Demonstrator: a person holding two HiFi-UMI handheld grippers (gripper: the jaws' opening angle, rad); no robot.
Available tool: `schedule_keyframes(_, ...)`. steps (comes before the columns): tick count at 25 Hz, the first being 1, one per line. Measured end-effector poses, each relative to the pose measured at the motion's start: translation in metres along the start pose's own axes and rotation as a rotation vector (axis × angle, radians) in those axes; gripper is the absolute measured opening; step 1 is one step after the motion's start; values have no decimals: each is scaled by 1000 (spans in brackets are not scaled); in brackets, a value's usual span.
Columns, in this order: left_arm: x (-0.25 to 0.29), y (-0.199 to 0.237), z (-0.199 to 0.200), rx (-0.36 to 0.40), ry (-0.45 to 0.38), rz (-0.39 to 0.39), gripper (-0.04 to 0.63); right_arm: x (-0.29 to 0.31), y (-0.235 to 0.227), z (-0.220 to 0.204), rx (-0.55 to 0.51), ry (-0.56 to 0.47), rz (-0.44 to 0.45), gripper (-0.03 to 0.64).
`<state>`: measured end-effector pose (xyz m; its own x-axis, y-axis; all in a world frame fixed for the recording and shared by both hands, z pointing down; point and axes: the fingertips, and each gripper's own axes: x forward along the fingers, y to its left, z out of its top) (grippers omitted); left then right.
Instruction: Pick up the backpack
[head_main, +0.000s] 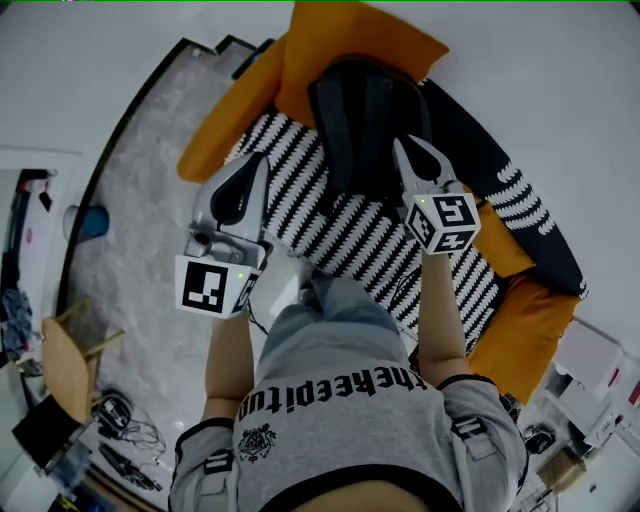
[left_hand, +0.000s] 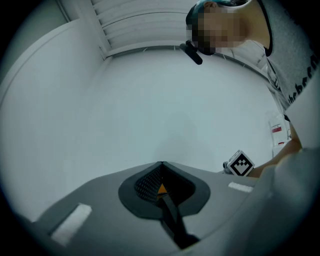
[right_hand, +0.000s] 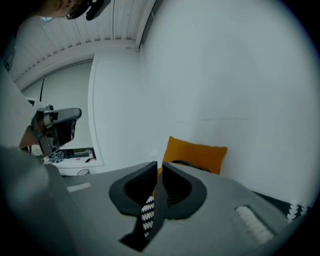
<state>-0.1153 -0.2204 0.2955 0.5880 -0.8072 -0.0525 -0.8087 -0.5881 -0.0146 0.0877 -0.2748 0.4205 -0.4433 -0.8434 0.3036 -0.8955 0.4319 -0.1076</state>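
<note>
The black backpack (head_main: 365, 120) stands upright on a sofa, leaning against an orange cushion (head_main: 350, 40). My right gripper (head_main: 418, 158) hovers over the backpack's right side, its jaws a narrow gap apart with nothing between them. In the right gripper view (right_hand: 159, 165) only a dark sliver of the backpack (right_hand: 186, 163) shows below the orange cushion (right_hand: 197, 152). My left gripper (head_main: 262, 165) hangs to the left of the backpack over the striped blanket (head_main: 330, 220), apart from the bag. In the left gripper view (left_hand: 161, 163) its jaw tips meet, facing a bare white wall.
The sofa carries a black-and-white striped blanket, a black patterned cushion (head_main: 500, 170) and an orange seat cushion (head_main: 525, 330) at right. Grey marbled floor (head_main: 140, 250) lies at left, with a wooden stool (head_main: 65, 365) and clutter by it. The right gripper's marker cube (left_hand: 240, 164) shows in the left gripper view.
</note>
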Motion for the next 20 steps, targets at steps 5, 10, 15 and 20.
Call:
schedule_keyframes(5,22,-7,-19,-20,21,-9,17,29,-31,-27,26,68,22,67)
schedule_keyframes(10,36,-18,-33,-50,30,-14,17,56,-57,-52,52,122,48,108)
schedule_keyframes(15,44,-20,-45,-57,54,-8,17,84,-76,-74,70,181,71,154)
schedule_keyframes(20,46,-18,-56,-76,81,17,17,107,-87,-96,85,233,74,186)
